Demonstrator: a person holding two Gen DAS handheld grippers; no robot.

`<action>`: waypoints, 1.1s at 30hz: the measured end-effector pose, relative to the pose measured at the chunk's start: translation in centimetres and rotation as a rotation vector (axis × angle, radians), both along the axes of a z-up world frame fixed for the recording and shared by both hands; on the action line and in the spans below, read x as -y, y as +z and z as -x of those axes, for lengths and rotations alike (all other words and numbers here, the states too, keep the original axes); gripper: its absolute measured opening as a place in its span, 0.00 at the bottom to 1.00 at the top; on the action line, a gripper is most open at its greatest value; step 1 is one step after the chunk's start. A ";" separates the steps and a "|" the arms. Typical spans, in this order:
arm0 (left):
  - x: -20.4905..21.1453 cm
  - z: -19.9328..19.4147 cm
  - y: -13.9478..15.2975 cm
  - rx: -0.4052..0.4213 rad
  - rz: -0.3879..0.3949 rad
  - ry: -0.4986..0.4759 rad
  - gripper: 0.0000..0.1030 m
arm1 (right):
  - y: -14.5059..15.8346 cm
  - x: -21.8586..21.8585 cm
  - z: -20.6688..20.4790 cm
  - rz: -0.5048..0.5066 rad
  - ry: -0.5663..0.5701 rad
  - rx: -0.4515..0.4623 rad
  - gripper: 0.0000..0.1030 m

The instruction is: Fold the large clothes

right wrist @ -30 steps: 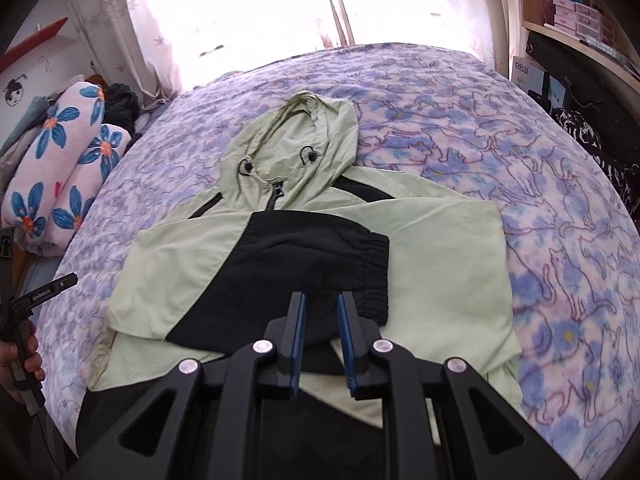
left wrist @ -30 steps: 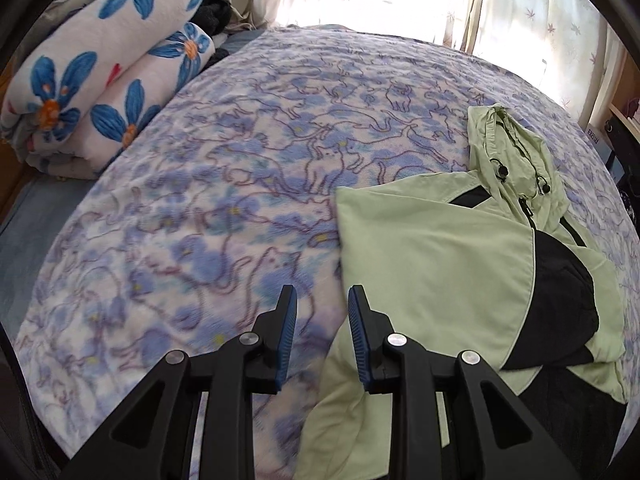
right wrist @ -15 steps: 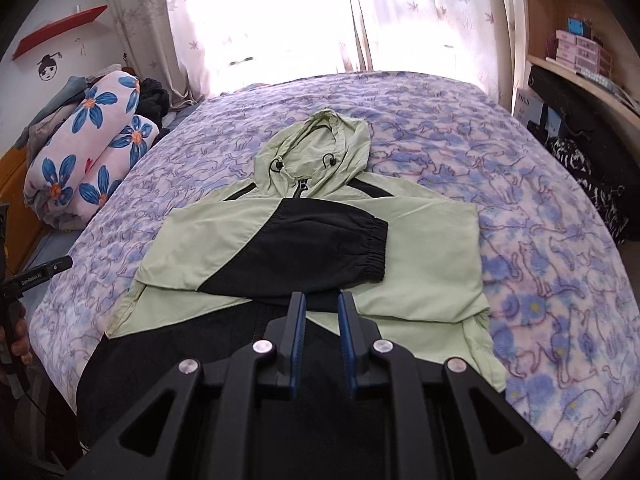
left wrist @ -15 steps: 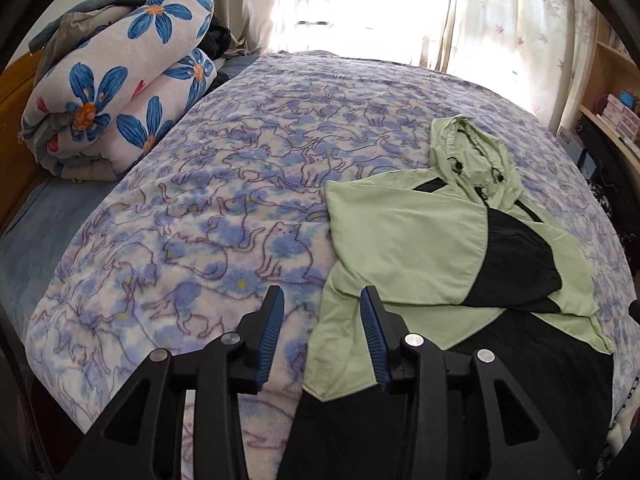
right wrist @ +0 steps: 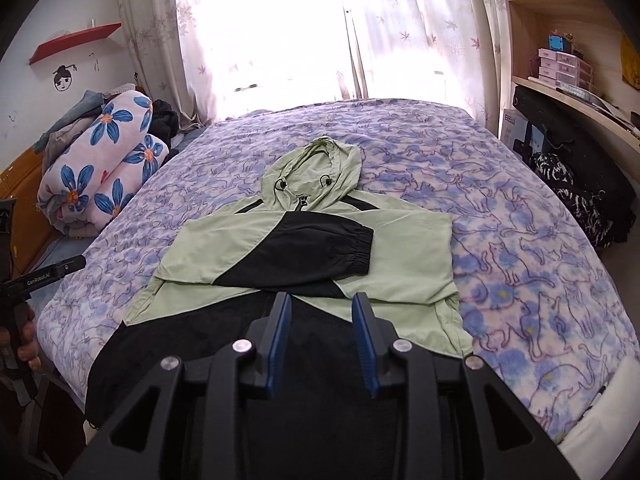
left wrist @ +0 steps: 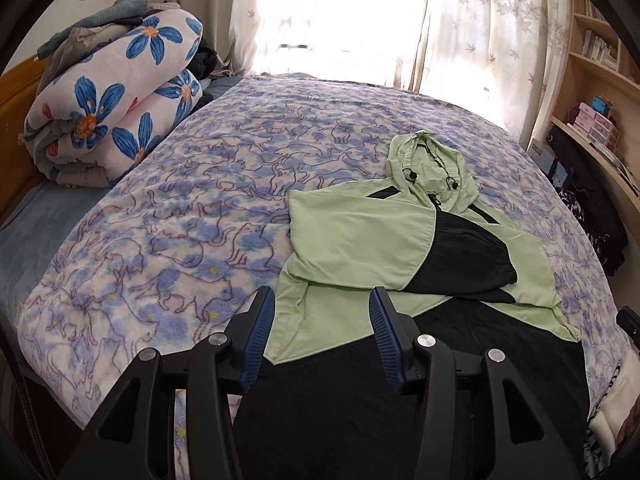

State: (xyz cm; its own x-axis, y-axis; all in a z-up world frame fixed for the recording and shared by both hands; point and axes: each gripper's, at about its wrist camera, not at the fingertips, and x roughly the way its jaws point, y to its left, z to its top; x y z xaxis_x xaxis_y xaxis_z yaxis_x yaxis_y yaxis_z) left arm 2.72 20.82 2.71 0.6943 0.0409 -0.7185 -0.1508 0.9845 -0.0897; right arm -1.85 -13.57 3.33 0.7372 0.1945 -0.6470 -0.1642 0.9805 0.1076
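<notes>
Right wrist view: your right gripper has just been opening, as has your left gripper, and both now stand released above the near black hem with nothing between the jaws. Beyond them the green-and-black hooded jacket lies flat on the cat-print bedspread, both sleeves crossed over its chest and the hood pointing toward the window. The sleeve step appears complete; next, you would likely grip the hem at both corners and carry it toward the hood.
</notes>
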 end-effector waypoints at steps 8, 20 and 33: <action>2.4 2.8 0.0 0.037 -0.023 -0.026 0.55 | -0.3 1.0 3.6 0.009 -0.014 0.081 0.31; 4.5 6.4 -4.4 -0.012 -0.098 -0.120 0.71 | -6.3 4.2 6.5 0.045 -0.027 0.013 0.31; -4.5 9.6 -15.3 -0.312 0.127 -0.056 0.71 | -13.1 12.5 8.7 0.030 -0.206 -0.268 0.40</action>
